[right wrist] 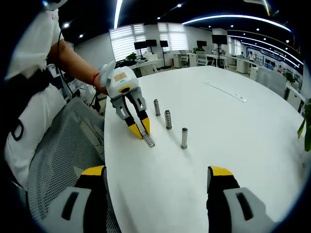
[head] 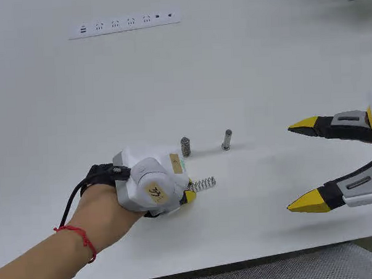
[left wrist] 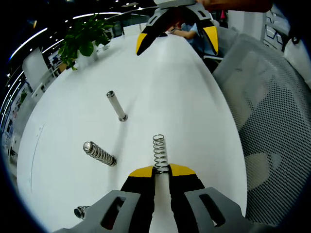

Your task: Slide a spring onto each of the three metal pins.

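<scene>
Left gripper view has my left hand-held gripper (left wrist: 162, 170) clenched on the near end of the loose spring (left wrist: 159, 153). The yellow tips pinch its last coils and the rest juts straight ahead, low over the table (left wrist: 204, 111); I cannot tell whether the free end touches the surface. I judge the spring to be very light thin wire, soft along its length, floppy sideways, and round enough to squirt out of a flat pinch. A modest squeeze on the tail coils suits it and leaves the far end open for threading. Just beyond its tip, further in from the table's near edge, stands the bare pin (left wrist: 116, 106) on a small flared foot. It looks like solid steel, stiff and smooth, yet it seems free-standing, so I expect a sideways nudge from the spring could tip it. Beside it the second pin (left wrist: 99, 153) already wears a coil, and the third pin (left wrist: 81, 211), closer to the near edge, appears to as well. My right hand-held gripper (head: 290, 166) hangs released, jaws wide, well apart toward the table's right edge. If the bare pin needs steadying, I would take it low, at the foot.
</scene>
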The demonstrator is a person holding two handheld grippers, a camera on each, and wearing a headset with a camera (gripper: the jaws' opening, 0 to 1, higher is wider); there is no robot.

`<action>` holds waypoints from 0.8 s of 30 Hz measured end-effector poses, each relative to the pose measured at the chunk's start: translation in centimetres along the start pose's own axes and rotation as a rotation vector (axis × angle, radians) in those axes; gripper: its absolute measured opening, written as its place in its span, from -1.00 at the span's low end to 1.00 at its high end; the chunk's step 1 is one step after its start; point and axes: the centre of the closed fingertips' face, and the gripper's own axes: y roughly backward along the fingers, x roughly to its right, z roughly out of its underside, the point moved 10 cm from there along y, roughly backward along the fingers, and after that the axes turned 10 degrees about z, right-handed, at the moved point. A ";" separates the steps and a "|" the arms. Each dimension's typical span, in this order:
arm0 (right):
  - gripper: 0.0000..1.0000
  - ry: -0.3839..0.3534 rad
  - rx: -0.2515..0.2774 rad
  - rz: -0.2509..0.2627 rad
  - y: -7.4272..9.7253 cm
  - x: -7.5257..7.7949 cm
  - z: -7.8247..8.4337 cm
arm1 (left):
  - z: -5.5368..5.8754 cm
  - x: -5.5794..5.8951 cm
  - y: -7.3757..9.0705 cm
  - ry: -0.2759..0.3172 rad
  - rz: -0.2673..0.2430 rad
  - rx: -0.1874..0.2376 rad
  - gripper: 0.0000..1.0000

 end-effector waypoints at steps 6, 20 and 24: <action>0.71 -0.003 0.009 -0.003 -0.1 -0.4 -0.4 | -0.1 0.3 0.6 0.026 -0.005 0.034 -0.78; 0.59 -0.016 0.090 -0.011 0.1 -1.3 -4.0 | -2.1 1.7 4.5 0.071 -0.045 0.250 -0.79; 0.49 -0.078 0.162 -0.018 0.2 -1.7 -6.0 | -3.0 2.0 6.2 0.096 -0.075 0.336 -0.79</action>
